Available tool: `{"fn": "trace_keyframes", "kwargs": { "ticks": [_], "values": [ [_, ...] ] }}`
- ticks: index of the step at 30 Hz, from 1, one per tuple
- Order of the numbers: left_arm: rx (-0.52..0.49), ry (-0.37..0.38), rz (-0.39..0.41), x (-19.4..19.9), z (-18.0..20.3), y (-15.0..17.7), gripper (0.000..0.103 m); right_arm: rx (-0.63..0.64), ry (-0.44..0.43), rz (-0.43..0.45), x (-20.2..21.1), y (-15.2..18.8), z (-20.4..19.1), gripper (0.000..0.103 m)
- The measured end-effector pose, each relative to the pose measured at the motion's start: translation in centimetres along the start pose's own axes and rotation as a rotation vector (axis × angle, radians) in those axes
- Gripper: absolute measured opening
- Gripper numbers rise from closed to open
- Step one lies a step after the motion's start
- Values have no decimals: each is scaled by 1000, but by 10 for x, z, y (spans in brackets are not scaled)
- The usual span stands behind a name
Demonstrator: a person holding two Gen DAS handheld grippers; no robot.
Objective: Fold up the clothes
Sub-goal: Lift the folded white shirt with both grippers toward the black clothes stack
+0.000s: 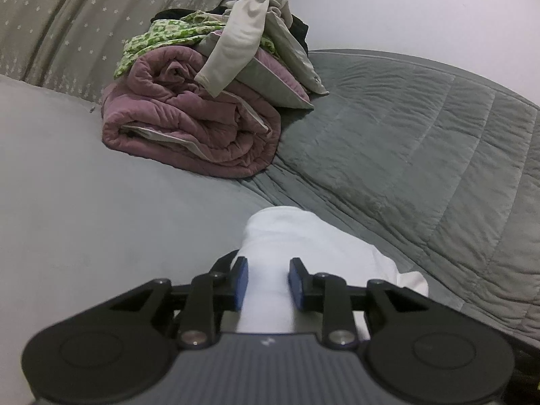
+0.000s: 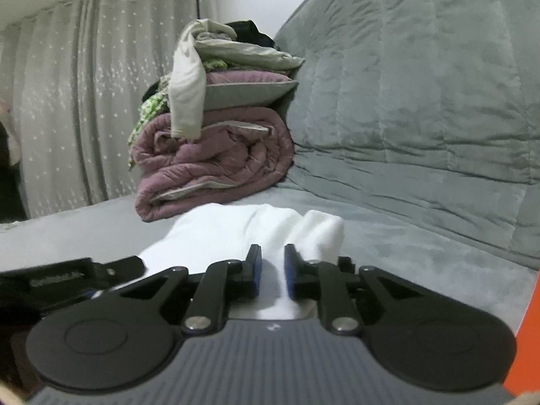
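Observation:
A small white garment [image 1: 287, 236] lies bunched on the grey bed sheet [image 1: 101, 202] right in front of me. In the left wrist view its near end runs between the blue pads [image 1: 241, 278] of my left gripper [image 1: 268, 271] and fills the gap from pad to pad. In the right wrist view the white garment [image 2: 236, 233] spreads out ahead, and a pinched ridge of it sits between the narrow-set fingers of my right gripper [image 2: 272, 260]. The black body of the left gripper [image 2: 67, 276] shows at that view's left edge.
A rolled mauve quilt [image 1: 189, 128] with loose clothes on top, a cream garment [image 1: 236, 50] and a green patterned one [image 1: 158, 37], stands farther back. A grey quilted cover [image 1: 405, 155] rises to the right. A starred curtain [image 2: 67, 101] hangs behind. An orange object [image 2: 530, 330] is at the right edge.

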State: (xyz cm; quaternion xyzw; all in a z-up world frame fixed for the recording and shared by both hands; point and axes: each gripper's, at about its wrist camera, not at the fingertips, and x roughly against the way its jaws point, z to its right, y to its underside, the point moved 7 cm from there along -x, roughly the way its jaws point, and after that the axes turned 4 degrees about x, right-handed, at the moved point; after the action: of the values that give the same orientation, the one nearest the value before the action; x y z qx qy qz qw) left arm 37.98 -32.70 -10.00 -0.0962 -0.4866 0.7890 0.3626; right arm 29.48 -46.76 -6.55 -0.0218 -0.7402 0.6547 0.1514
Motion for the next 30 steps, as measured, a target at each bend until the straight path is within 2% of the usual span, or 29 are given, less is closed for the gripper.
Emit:
{"fn": "trace_keyframes", "kwargs": {
  "ticks": [7, 19, 25, 30],
  "values": [
    [4, -12, 5, 2, 2, -4, 37, -2, -11, 38, 9, -8, -4, 36],
    [-25, -63, -1, 0, 4, -4, 44, 4, -8, 43, 10, -7, -9, 42],
    [-3, -154, -36, 10, 7, -13, 45, -15, -5, 36, 19, -15, -13, 50],
    [-25, -252, -80, 42, 17, -23, 54, -58, -5, 12, 40, -37, -11, 54]
  ]
}}
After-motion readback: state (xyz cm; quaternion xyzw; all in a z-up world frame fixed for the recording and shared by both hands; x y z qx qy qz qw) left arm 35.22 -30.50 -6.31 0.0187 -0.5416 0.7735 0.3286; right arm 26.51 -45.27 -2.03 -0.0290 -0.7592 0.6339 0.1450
